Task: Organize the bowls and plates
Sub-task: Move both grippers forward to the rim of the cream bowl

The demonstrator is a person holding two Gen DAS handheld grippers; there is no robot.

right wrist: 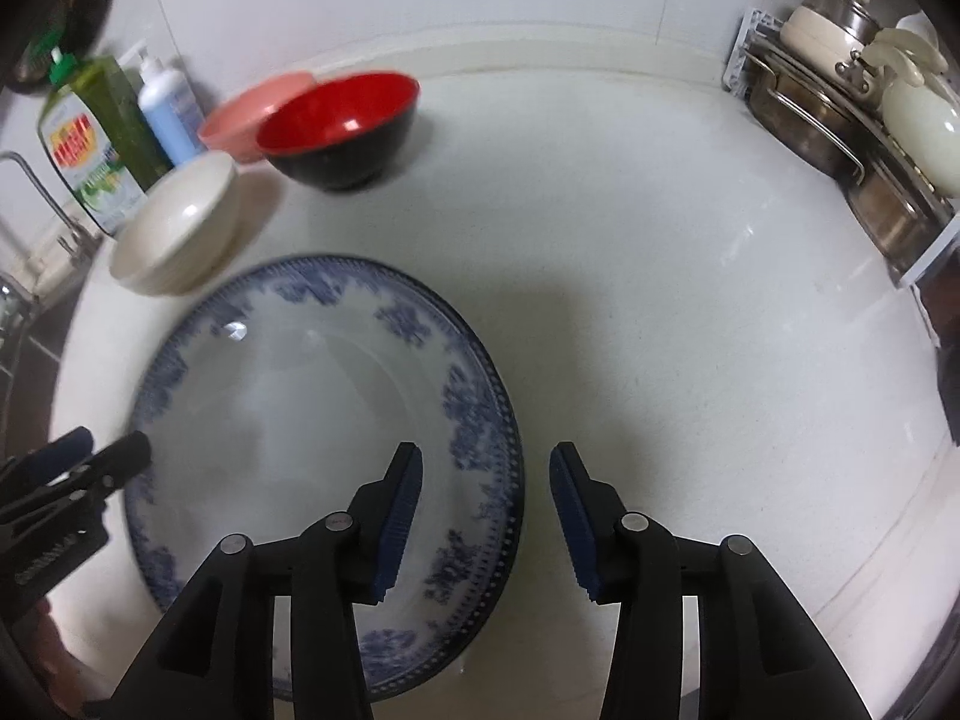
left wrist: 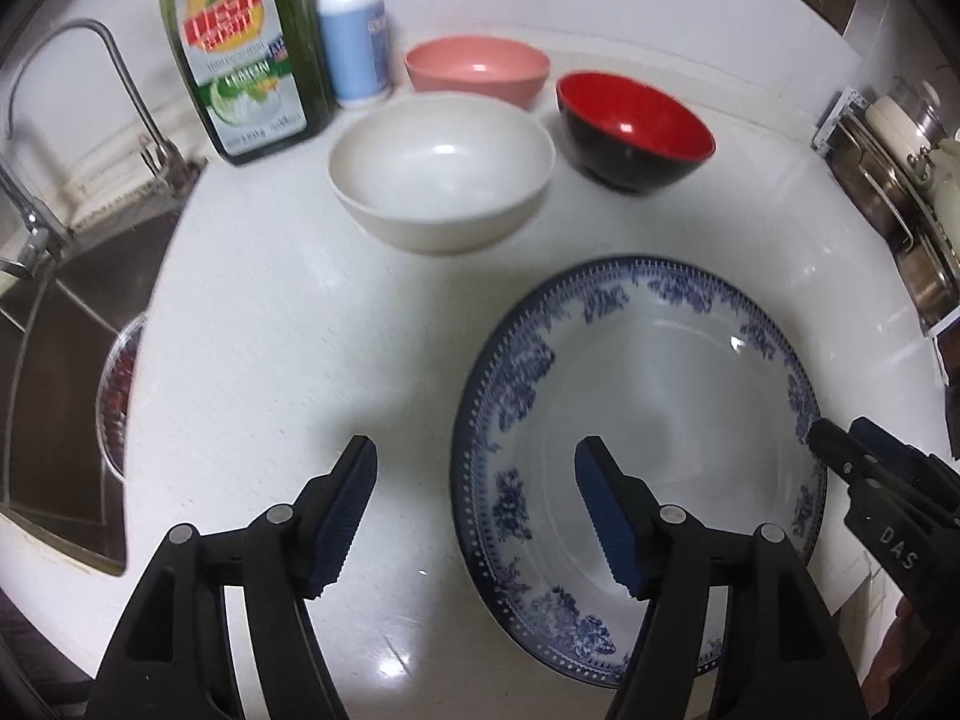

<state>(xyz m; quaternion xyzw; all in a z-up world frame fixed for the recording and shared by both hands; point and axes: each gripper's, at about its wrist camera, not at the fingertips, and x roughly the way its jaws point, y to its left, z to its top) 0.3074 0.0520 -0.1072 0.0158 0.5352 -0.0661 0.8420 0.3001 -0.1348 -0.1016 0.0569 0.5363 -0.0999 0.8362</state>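
A blue-patterned white plate (left wrist: pixel 660 396) (right wrist: pixel 288 396) lies on the white counter near me. Behind it stand a cream bowl (left wrist: pixel 441 171) (right wrist: pixel 177 225), a red-and-black bowl (left wrist: pixel 636 132) (right wrist: pixel 342 126) and a pink bowl (left wrist: pixel 477 69) (right wrist: pixel 246 114). My left gripper (left wrist: pixel 474 516) is open and empty, straddling the plate's left rim, and shows at the left of the right wrist view (right wrist: pixel 114 450). My right gripper (right wrist: pixel 483 519) is open and empty, straddling the plate's right rim, and shows at the right of the left wrist view (left wrist: pixel 840 441).
A green dish-soap bottle (left wrist: pixel 240 54) (right wrist: pixel 96 138) and a white pump bottle (left wrist: pixel 354 24) (right wrist: pixel 168 108) stand at the back left. A sink (left wrist: pixel 66 390) with a tap (left wrist: pixel 90 120) lies left. A rack of pots (right wrist: pixel 852 120) (left wrist: pixel 900 198) stands at the right.
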